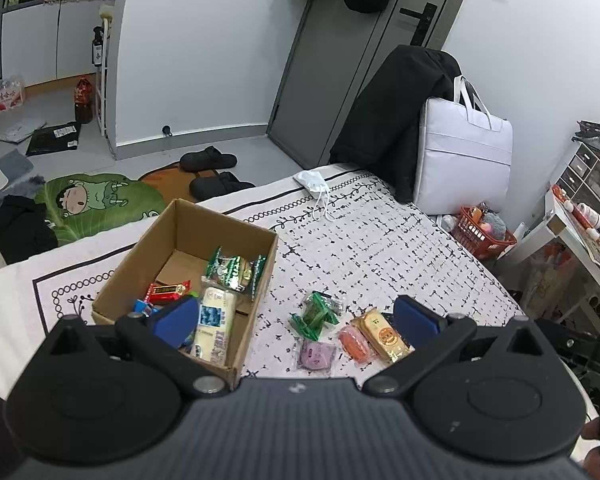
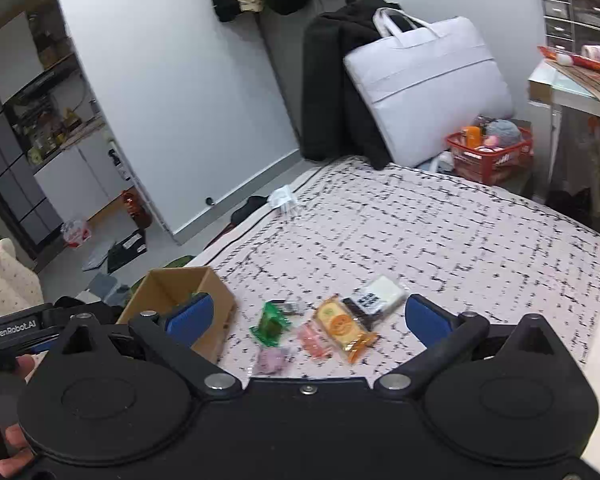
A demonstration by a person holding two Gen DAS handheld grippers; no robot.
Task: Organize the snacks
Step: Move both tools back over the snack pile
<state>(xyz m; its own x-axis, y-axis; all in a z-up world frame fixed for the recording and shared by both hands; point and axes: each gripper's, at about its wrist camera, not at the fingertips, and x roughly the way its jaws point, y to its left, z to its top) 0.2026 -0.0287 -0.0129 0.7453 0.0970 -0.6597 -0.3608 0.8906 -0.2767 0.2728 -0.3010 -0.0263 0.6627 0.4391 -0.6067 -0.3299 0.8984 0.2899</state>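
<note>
Bedspread [image 1: 380,240] patterned, holds cardboard box [image 1: 148,256]; slippers [image 1: 208,160] on floor.

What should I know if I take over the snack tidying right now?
Left tongs: open, empty, held above the near end of the brown cardboard box.
Right tongs: open, empty, held over the loose snacks.
Done: the box holds a green foil packet, a red wrapped bar, a white and blue packet and something blue, mostly hidden.
Left on the patterned white bedspread: green wrapped sweets, a purple round cake, a pink wrapped snack, an orange biscuit packet and a white and black packet.
</note>
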